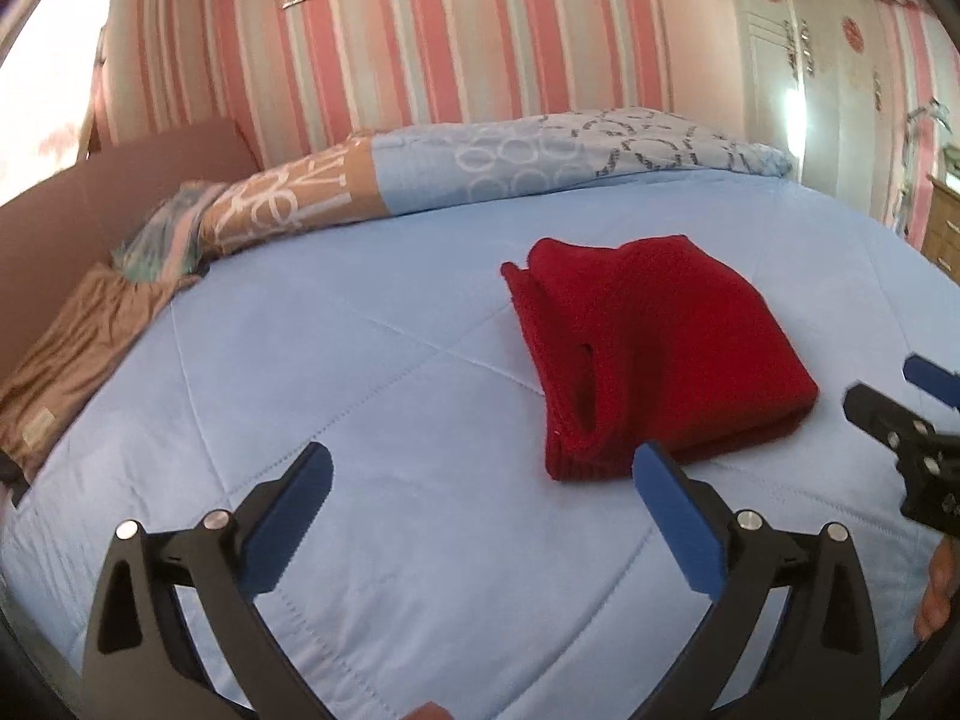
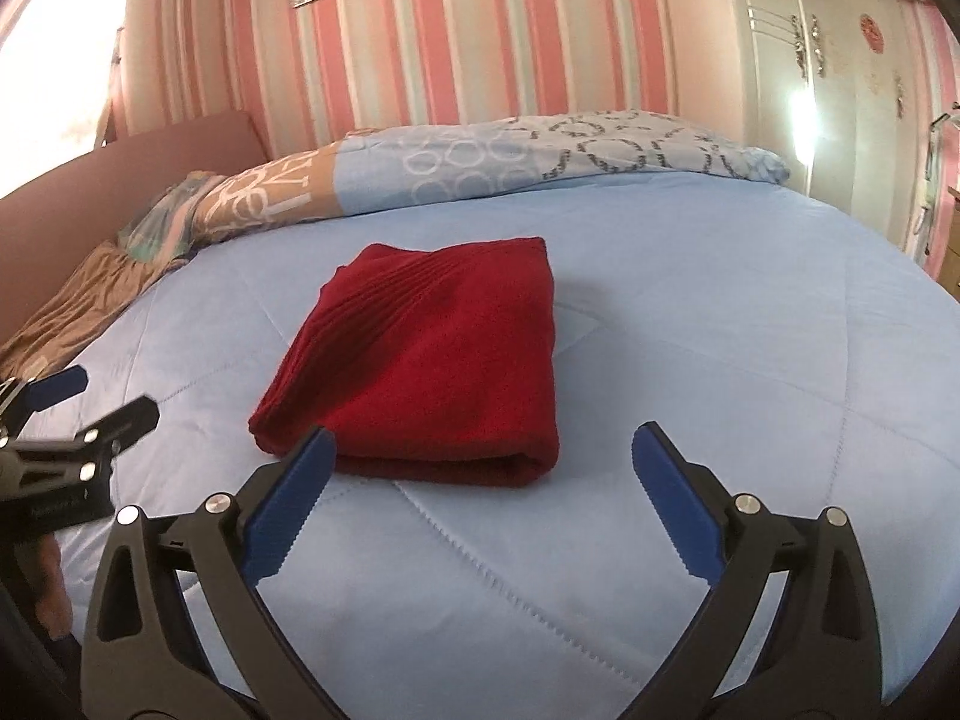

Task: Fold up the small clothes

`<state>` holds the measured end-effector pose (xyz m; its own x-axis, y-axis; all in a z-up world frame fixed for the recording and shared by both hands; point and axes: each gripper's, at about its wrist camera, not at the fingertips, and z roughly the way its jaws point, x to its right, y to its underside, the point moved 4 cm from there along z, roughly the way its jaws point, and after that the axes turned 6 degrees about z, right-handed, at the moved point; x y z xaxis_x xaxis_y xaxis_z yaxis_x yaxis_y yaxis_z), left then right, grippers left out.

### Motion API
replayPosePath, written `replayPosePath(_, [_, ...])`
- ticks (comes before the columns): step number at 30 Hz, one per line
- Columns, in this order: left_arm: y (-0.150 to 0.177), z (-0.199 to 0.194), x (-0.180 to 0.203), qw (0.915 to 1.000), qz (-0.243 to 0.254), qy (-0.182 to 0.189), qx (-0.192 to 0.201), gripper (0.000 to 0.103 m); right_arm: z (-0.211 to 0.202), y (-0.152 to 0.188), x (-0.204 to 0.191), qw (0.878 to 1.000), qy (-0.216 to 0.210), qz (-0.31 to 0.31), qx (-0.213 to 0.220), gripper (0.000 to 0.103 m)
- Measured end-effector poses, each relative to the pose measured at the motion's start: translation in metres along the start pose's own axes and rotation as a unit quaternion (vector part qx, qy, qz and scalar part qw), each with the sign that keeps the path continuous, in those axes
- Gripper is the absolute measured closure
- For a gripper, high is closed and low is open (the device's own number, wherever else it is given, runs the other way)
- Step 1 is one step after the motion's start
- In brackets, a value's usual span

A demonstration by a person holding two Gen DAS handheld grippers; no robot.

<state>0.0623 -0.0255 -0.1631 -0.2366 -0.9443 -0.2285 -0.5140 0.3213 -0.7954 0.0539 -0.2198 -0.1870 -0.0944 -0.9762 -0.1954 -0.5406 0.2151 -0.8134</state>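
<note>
Red knit garment (image 2: pixel 420 360), one, folded, lies on the blue bed quilt (image 2: pixel 720 330). Two grippers tilt downward above the quilt: left gripper (image 1: pixel 483 471) at its 7 o'clock, right gripper (image 2: pixel 483 441) at 5 o'clock; fingers spread wide, empty.

Wide open stretch of light blue quilted bedspread (image 2: pixel 690 312) to the right of the folded dark red knitted garment (image 2: pixel 432 360), bare up to the patterned blue and tan pillow roll (image 2: pixel 480 165) along the far edge. Bare quilt as well on the garment's left (image 1: pixel 300 348), ending at crumpled brown satin fabric (image 1: pixel 78 336) and a brown headboard (image 1: pixel 150 168). Near quilt in front of the garment also free. Striped pink wall (image 2: pixel 420 60) closing off the far side, white wardrobe (image 2: pixel 840 90) at far right.
</note>
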Motion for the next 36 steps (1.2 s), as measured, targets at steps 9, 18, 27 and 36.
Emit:
replayPosePath(9, [-0.004,-0.031,-0.004,0.9993,-0.019,-0.001,0.033,0.002,-0.029,-0.005,-0.017,0.999,0.027,-0.01,0.025,0.004])
replayPosePath(18, [-0.013,-0.056,-0.013,0.9974,-0.044,-0.005,0.056,0.002,-0.056,-0.019,-0.033,0.998,0.031,-0.006,0.059,0.004])
replayPosePath(27, [-0.017,-0.065,-0.012,0.9968,-0.046,-0.012,0.064,0.002,-0.066,-0.024,-0.034,0.995,0.044,-0.02,0.086,0.004])
replayPosePath(36, [-0.02,-0.069,-0.012,0.9963,-0.051,-0.008,0.068,0.002,-0.071,-0.03,-0.037,0.994,0.042,-0.025,0.097,0.004])
